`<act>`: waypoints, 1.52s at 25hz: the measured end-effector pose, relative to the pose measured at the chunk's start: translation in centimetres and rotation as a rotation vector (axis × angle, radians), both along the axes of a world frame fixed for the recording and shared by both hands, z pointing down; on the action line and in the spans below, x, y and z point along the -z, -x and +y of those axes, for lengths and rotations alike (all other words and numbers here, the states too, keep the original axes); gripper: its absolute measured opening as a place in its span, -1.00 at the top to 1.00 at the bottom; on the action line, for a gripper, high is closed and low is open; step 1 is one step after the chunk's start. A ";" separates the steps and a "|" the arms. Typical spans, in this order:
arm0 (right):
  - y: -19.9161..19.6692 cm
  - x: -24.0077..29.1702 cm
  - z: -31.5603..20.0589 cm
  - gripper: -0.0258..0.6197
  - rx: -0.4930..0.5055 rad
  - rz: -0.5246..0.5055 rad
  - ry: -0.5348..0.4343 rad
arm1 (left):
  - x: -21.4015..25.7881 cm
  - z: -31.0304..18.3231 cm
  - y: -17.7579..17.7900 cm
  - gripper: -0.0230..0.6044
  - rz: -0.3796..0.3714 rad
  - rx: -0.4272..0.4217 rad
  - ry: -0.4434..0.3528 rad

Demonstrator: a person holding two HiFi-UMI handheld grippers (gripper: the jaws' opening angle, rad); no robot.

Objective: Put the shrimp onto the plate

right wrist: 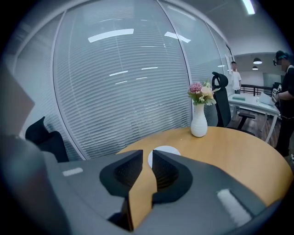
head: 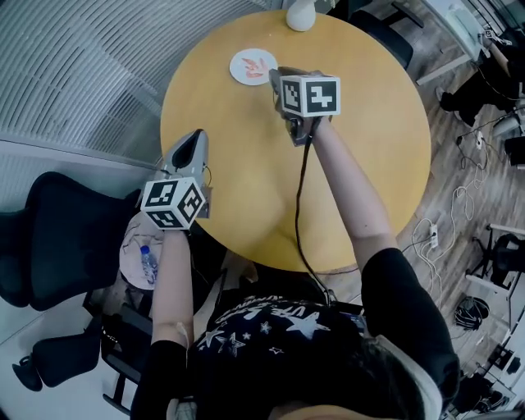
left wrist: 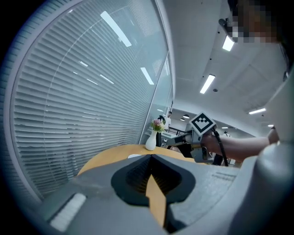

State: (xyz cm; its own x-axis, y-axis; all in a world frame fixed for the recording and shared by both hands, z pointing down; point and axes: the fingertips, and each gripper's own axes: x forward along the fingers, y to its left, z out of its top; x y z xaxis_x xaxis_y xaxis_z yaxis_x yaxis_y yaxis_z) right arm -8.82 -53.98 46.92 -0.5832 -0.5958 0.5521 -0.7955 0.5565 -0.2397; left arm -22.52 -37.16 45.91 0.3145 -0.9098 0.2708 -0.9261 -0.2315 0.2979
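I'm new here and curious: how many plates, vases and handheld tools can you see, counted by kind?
Plate: 1
Vase: 1
Tools: 2, the left tool and the right tool
Total: 4

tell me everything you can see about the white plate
The plate is small, round and white, seemingly smooth ceramic or plastic. It lies flat on the far left part of the round wooden table, near a white vase. Orange-pink shrimp lie on it. The right gripper has its tongs just beside the plate's right edge; whether they touch cannot be told.
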 end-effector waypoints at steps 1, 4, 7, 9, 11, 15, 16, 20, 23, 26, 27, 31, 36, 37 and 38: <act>0.0 0.6 0.9 0.71 0.003 -0.004 -0.007 | 0.5 0.8 0.1 0.92 0.002 0.001 -0.006; 0.0 2.2 4.0 0.71 0.007 -0.019 -0.022 | 1.8 3.4 0.6 0.92 0.009 0.006 -0.025; -0.2 3.7 7.4 0.71 0.003 -0.033 -0.036 | 3.1 6.3 0.7 0.92 0.011 0.010 -0.045; -0.6 4.6 9.7 0.71 -0.003 -0.043 -0.050 | 3.8 8.3 0.6 0.92 0.009 0.008 -0.058; -1.1 5.4 11.9 0.75 -0.012 -0.052 -0.067 | 4.6 10.3 0.4 0.92 0.006 0.003 -0.070; -2.2 6.8 16.2 0.79 -0.022 -0.060 -0.100 | 6.0 14.1 0.1 0.92 0.005 -0.012 -0.098; -2.4 7.0 17.5 0.80 -0.021 -0.058 -0.109 | 6.1 15.1 0.1 0.92 0.005 -0.013 -0.103; -3.0 7.6 22.6 0.84 -0.005 -0.050 -0.149 | 6.7 19.5 0.2 0.92 0.009 -0.013 -0.115; -3.6 8.0 26.3 0.91 -0.010 -0.052 -0.165 | 6.9 22.8 -0.3 0.92 0.021 -0.022 -0.121; -4.0 8.7 29.5 0.92 -0.016 -0.054 -0.187 | 7.0 25.8 -0.7 0.92 0.026 -0.035 -0.125; -4.0 8.8 30.6 0.92 -0.013 -0.058 -0.193 | 7.0 26.7 -0.8 0.92 0.025 -0.037 -0.125; -3.7 8.6 34.7 0.92 0.019 -0.087 -0.196 | 6.7 30.3 -0.7 0.92 0.024 -0.030 -0.118; -4.6 7.5 38.4 0.92 0.006 -0.101 -0.185 | 6.3 33.7 -0.8 0.92 0.027 -0.022 -0.109; -4.9 7.2 39.1 0.92 -0.001 -0.106 -0.185 | 6.2 34.2 -0.9 0.92 0.021 -0.023 -0.109; -5.2 6.8 39.7 0.92 -0.007 -0.112 -0.183 | 6.1 34.7 -1.0 0.92 0.014 -0.025 -0.109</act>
